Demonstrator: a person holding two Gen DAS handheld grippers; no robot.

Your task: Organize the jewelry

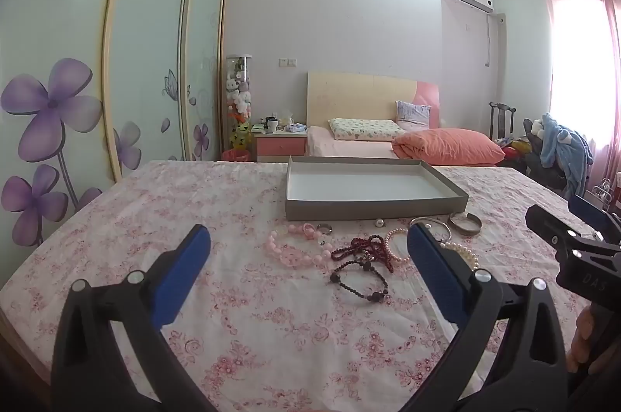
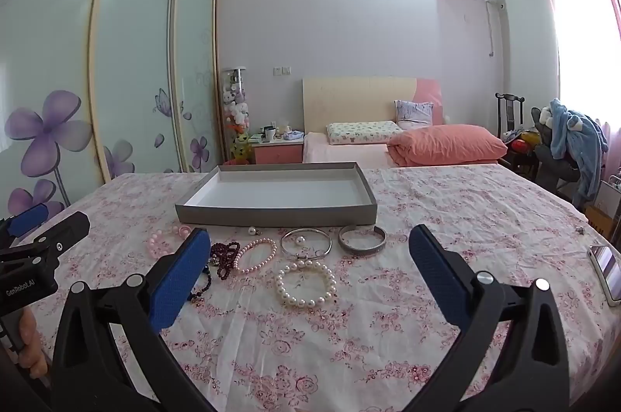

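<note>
An empty grey tray point(image 1: 372, 210) point(image 2: 271, 215) sits on the floral cloth. Jewelry lies in front of it: a pink bead bracelet point(image 1: 289, 249) point(image 2: 159, 244), a dark red bead strand point(image 1: 365, 249) point(image 2: 225, 257), a black bead bracelet point(image 1: 361, 282), a small pink pearl bracelet point(image 2: 254, 255), a white pearl bracelet point(image 2: 306, 286), a thin silver bangle point(image 2: 306, 243) and a wide silver cuff point(image 2: 361, 239) point(image 1: 465, 221). My left gripper point(image 1: 308, 251) is open above the near beads. My right gripper point(image 2: 310, 251) is open above the pearls and bangle.
A phone point(image 2: 607, 272) lies at the cloth's right edge. A loose pearl earring point(image 2: 253, 230) lies by the tray. Behind stand a bed point(image 1: 388, 140), a nightstand point(image 1: 279, 140), sliding wardrobe doors point(image 1: 147, 63) and a chair with blue clothes point(image 2: 574, 140).
</note>
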